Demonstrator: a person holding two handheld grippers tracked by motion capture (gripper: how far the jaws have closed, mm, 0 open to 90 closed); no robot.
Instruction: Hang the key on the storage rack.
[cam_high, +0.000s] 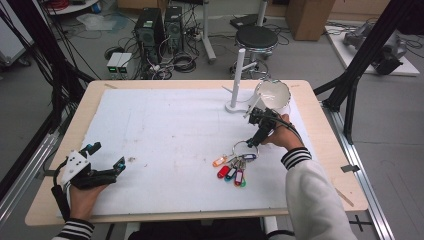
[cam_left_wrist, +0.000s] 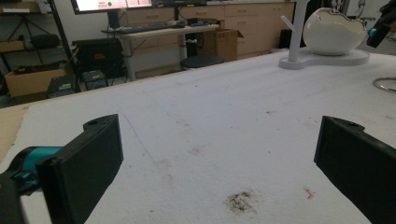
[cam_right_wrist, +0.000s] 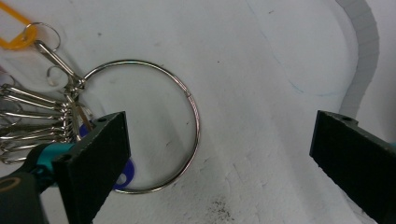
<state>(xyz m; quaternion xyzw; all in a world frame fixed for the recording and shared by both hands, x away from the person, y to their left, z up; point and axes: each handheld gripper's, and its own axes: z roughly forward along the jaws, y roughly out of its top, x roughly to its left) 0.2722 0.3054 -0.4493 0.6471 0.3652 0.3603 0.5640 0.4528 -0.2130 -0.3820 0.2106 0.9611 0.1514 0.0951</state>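
Observation:
A large metal key ring lies on the white mat, with several coloured key tags fanned out below it. My right gripper points down just over the ring, open and holding nothing. In the right gripper view the ring lies between the spread jaws of the right gripper, nearer the left jaw, with an orange tag and a blue tag beside it. My left gripper rests open at the mat's near left corner; in its own view the left gripper has only bare mat between its jaws.
A white stand with an upright post and a white bowl sits at the far right of the mat, close behind the right hand; the bowl shows far off. A dirty spot marks the mat. The wooden table edge runs along the front.

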